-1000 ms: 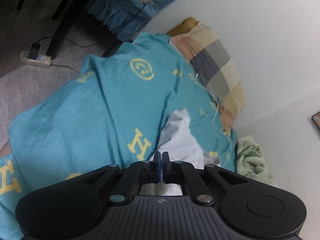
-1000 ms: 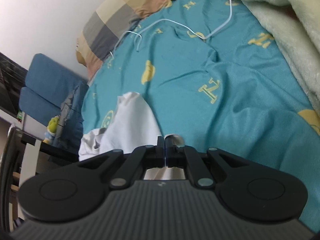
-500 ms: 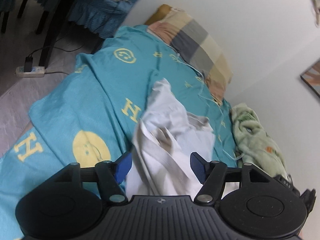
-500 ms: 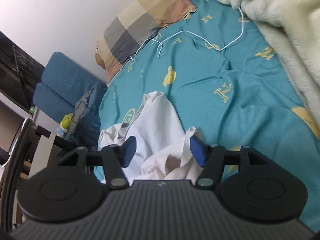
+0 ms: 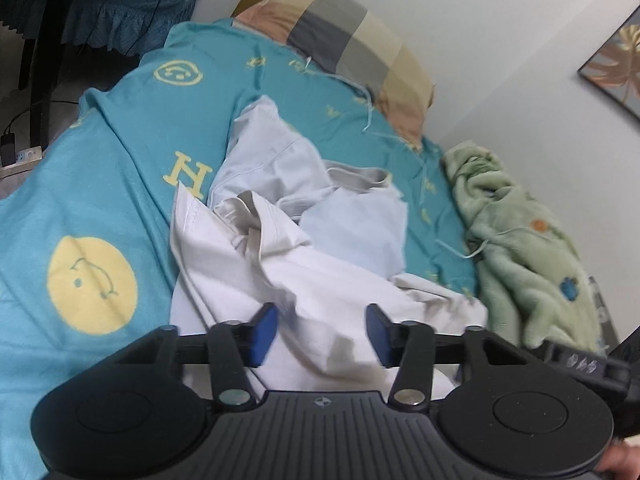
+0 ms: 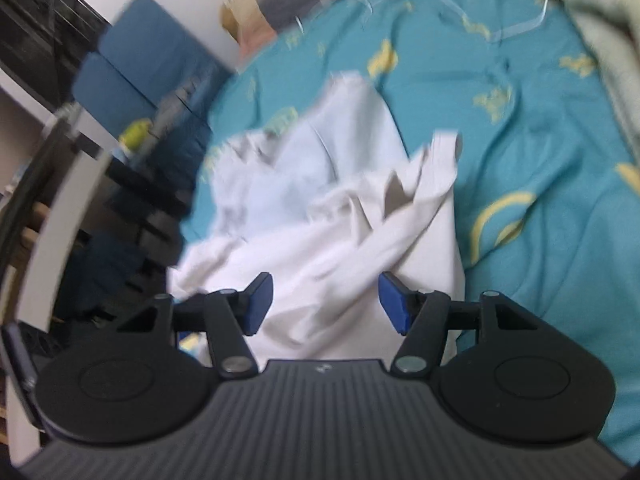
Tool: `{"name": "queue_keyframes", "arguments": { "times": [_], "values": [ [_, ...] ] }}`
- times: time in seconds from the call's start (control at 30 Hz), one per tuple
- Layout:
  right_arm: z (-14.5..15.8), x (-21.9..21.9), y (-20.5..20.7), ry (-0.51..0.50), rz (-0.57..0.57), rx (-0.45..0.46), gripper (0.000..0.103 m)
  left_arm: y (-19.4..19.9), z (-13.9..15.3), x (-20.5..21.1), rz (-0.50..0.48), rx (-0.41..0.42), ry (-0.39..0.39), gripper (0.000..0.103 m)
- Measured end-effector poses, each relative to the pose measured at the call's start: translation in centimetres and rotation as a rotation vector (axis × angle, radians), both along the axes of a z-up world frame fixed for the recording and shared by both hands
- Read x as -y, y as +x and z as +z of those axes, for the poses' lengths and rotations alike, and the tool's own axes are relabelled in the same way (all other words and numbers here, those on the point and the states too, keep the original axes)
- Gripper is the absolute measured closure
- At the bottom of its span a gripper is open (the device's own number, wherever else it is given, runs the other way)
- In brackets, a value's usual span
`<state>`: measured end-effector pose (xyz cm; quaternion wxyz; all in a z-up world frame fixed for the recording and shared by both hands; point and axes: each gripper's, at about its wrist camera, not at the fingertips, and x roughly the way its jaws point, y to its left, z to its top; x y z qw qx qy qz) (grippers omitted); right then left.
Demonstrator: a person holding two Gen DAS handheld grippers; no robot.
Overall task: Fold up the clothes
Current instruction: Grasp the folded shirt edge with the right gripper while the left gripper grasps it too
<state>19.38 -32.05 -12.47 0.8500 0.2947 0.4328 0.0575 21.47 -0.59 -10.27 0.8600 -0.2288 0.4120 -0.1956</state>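
Note:
A white garment [image 5: 304,248] lies crumpled in a loose heap on a teal bed sheet [image 5: 120,128] with yellow prints. My left gripper [image 5: 320,330] is open and empty, its blue pads above the near edge of the heap. The same garment shows in the right wrist view [image 6: 340,208], blurred. My right gripper [image 6: 326,304] is open and empty, held over the near part of the heap. Neither gripper holds cloth.
A checked pillow [image 5: 352,44] lies at the head of the bed by the wall. A green fleece blanket [image 5: 520,240] is bunched on one side of the bed. A thin white cable [image 6: 440,4] lies across the sheet. A blue chair [image 6: 136,64] stands beside the bed.
Both grippers were shut on the white garment one second ago. They have opened and let it drop, then pulled back; the garment now lies in a heap on the sheet.

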Motion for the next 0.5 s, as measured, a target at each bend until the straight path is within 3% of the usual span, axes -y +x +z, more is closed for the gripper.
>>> {"name": "queue_keyframes", "arguments": {
  "times": [0.03, 0.07, 0.1, 0.13, 0.23, 0.37, 0.43, 0.5],
  "values": [
    [-0.8, -0.2, 0.6, -0.008, -0.007, -0.023, 0.042, 0.5, -0.4, 0.4, -0.003, -0.007, 0.011, 0.076],
    [-1.5, -0.1, 1.0, -0.013, -0.022, -0.036, 0.052, 1.0, -0.9, 0.9, -0.005, -0.013, 0.023, 0.100],
    [-1.7, -0.2, 1.2, -0.020, -0.030, -0.033, 0.064, 1.1, -0.9, 0.9, -0.003, -0.006, 0.025, 0.101],
    [-1.9, -0.2, 1.4, -0.026, -0.039, -0.030, 0.094, 1.3, -0.9, 0.9, -0.001, 0.002, 0.026, 0.101],
    [-0.8, -0.1, 1.3, -0.017, -0.044, 0.034, 0.097, 1.1, 1.7, 0.0, -0.006, 0.075, -0.034, 0.101],
    [2.5, 0.3, 2.2, 0.007, -0.043, 0.201, 0.098, 1.3, 5.4, -0.5, -0.024, 0.206, -0.085, 0.101],
    [2.7, 0.4, 3.8, -0.018, -0.040, 0.241, 0.098, 2.2, 5.7, -0.1, -0.018, 0.235, -0.064, 0.101],
    [1.7, 0.6, 5.6, -0.039, -0.036, 0.242, 0.098, 3.3, 3.7, 0.4, -0.020, 0.185, -0.027, 0.101]
  ]
}}
